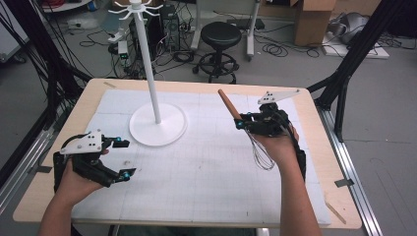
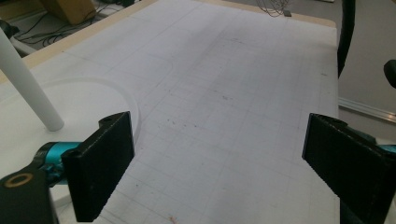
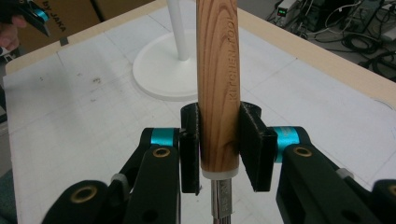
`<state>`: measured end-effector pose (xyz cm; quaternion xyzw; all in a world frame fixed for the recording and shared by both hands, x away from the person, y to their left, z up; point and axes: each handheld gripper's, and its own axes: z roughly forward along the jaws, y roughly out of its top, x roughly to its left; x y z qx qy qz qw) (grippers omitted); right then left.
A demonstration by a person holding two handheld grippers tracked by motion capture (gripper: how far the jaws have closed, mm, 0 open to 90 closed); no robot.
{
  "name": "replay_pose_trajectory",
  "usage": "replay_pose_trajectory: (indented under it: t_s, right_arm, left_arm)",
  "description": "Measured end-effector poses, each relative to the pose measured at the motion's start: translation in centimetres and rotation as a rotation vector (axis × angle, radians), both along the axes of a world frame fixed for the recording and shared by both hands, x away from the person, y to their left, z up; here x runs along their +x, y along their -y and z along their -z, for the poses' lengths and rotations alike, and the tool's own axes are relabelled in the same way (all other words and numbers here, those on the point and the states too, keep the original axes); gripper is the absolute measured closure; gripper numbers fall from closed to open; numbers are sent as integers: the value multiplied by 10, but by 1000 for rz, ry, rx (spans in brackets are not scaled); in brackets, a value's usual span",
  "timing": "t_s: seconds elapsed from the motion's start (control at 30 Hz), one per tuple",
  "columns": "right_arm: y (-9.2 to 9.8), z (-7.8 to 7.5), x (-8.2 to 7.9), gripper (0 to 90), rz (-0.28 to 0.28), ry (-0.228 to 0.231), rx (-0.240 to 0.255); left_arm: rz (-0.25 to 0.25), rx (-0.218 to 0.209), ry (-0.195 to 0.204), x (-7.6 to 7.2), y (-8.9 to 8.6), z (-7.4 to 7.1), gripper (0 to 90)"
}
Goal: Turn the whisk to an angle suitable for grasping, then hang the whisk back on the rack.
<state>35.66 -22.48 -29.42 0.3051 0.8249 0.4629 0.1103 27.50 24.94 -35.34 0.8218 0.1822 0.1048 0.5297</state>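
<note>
One whisk (image 1: 246, 129) here, round wooden handle with thin wire loops, pinched tight in the right gripper (image 1: 242, 122) above the white gridded mat (image 1: 206, 172). One white stand (image 1: 156, 118): flat round base, skinny pole. Left gripper (image 1: 125, 158) spread wide, holding nothing, near the table's left edge.

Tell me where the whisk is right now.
The whisk is held in the right claw, above the right side of the table in the high view. Its wooden handle points up toward the white stand, wires hanging down.
</note>
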Motion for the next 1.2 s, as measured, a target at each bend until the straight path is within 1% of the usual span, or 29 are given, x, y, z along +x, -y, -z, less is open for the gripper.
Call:
replay_pose_trajectory:
  t_s: [0.1, 0.2, 0.53, 0.6, 0.73, 0.8, 0.87, 0.9, 0.93, 1.0, 1.07, 1.17, 1.2]
  right_arm:
    - [0, -1, 0, 709, -1, 5, 5]
    - [0, -1, 1, 708, -3, 1, 9]
    - [-4, 0, 5, 708, -9, 4, -1]
    - [-5, -1, 5, 708, -6, 16, 4]
    - [-7, -3, 6, 708, -9, 22, -2]
    - [-9, -6, 7, 708, -8, 23, -3]
    - [-14, -13, 9, 708, -17, 41, -6]
    - [-14, -13, 9, 708, -17, 41, -6]
    - [-19, -17, 10, 708, -22, 55, -3]
    - [-21, -20, 11, 708, -24, 60, 0]
    - [-26, -24, 12, 708, -27, 73, -3]
    - [-33, -30, 16, 708, -37, 93, 1]
    - [-36, -33, 19, 707, -34, 93, 6]
  left_arm:
    - [2, -2, 3, 0, 0, -1, 97]
    - [4, -6, 5, 1, 1, -2, 97]
    - [4, -6, 3, 3, 3, -2, 97]
    - [6, -7, 3, 4, 3, -3, 97]
    - [19, -15, 9, 1, 5, -5, 97]
    - [19, -23, 8, 2, 4, -5, 98]
    - [19, -28, 8, 4, 3, -5, 98]
    - [19, -27, 8, 4, 3, -5, 98]
    - [17, -28, 6, 4, 3, -5, 98]
    - [17, -25, 6, 4, 3, -6, 98]
    - [17, -23, 13, 3, 4, -7, 98]
    - [19, -17, 15, 2, 4, -7, 100]
    - [19, -19, 15, 2, 4, -7, 99]
